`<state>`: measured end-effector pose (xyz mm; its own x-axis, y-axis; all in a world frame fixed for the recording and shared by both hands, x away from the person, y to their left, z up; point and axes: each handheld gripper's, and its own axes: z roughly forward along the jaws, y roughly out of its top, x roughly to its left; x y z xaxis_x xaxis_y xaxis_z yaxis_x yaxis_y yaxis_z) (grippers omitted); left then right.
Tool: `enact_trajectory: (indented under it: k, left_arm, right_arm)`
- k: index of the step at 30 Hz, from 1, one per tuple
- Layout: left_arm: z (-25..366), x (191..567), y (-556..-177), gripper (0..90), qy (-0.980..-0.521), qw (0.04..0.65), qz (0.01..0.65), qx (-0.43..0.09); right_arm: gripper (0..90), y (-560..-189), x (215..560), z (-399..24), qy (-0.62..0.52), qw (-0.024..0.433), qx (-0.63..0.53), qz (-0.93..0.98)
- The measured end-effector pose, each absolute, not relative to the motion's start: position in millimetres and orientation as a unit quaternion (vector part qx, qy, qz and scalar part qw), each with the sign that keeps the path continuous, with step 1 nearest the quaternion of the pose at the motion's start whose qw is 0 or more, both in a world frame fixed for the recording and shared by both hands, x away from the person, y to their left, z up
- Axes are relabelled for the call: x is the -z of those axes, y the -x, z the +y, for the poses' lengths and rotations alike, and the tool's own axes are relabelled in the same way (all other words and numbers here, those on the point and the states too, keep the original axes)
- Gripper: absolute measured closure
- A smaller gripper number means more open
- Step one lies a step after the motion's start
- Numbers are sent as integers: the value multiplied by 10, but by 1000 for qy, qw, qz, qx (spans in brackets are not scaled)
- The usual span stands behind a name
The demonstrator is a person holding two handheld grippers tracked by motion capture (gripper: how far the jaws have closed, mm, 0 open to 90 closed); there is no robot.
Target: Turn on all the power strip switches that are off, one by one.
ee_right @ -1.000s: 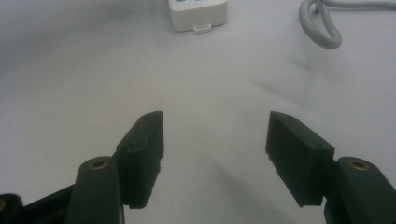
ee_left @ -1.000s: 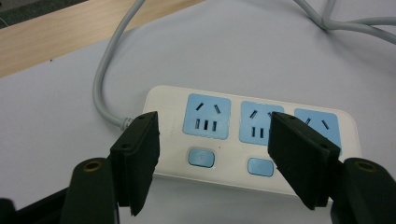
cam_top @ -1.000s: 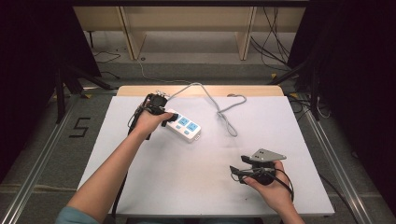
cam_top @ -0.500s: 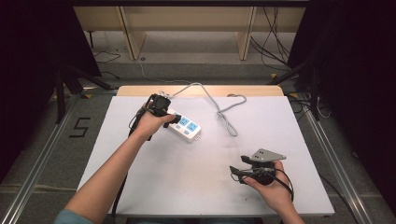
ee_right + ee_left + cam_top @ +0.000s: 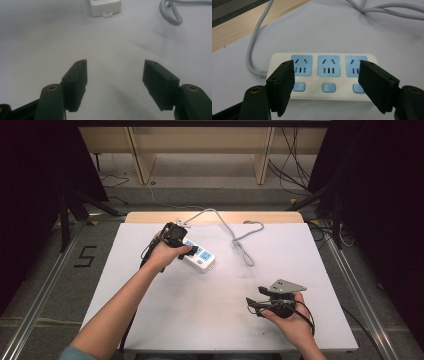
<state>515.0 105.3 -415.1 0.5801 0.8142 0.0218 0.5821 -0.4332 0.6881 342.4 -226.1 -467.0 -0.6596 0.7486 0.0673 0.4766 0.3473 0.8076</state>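
Power strip (image 5: 198,257) lies on the white tabletop (image 5: 165,320), left of the middle and towards the far edge, set at a slant in the high view. Its grey cable (image 5: 240,237) leaves the far end, runs along the wooden strip at the tabletop's far edge and loops back in a bend to the right of the strip.

From above, the left tool (image 5: 181,249) sits over the near-left end of the strip, and the person's hand hides much of it. The left gripper view (image 5: 325,77) gives what the high view cannot: three blue socket panels in a row on the white body, a blue button below each, and two small red lights between the panels and the buttons. The black jaws stand wide apart, one in front of the first socket and one in front of the third, and they have just been opening; the strip lies beyond them, with no pad pressing on it.

Near the tabletop's near-right corner the right tool (image 5: 252,304) is held low, well apart from the strip. In the right gripper view (image 5: 115,80) its jaws are spread with only bare tabletop between them, and the strip's end (image 5: 106,7) and a loop of cable (image 5: 172,13) show far off at the top.
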Motion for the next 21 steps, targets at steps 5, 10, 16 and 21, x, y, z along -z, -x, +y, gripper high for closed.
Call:
enact_trajectory:
  k: [5, 10, 16, 21]
  left_arm:
    - [999, 4149, -5124, 291, -830, 328, 415, -177]
    - [967, 4150, -5110, 298, -833, 328, 409, -174]
    - [921, 4150, -5089, 326, -835, 333, 403, -174]
    - [878, 4159, -5073, 362, -838, 331, 397, -175]
  right_arm:
    - [375, -3424, 4670, -2261, -381, 159, -426, 805]
    - [375, -3424, 4673, -2261, -381, 160, -426, 805]
    - [375, -3424, 4676, -2258, -381, 159, -427, 805]
    - [375, -3425, 4678, -2258, -381, 158, -427, 805]
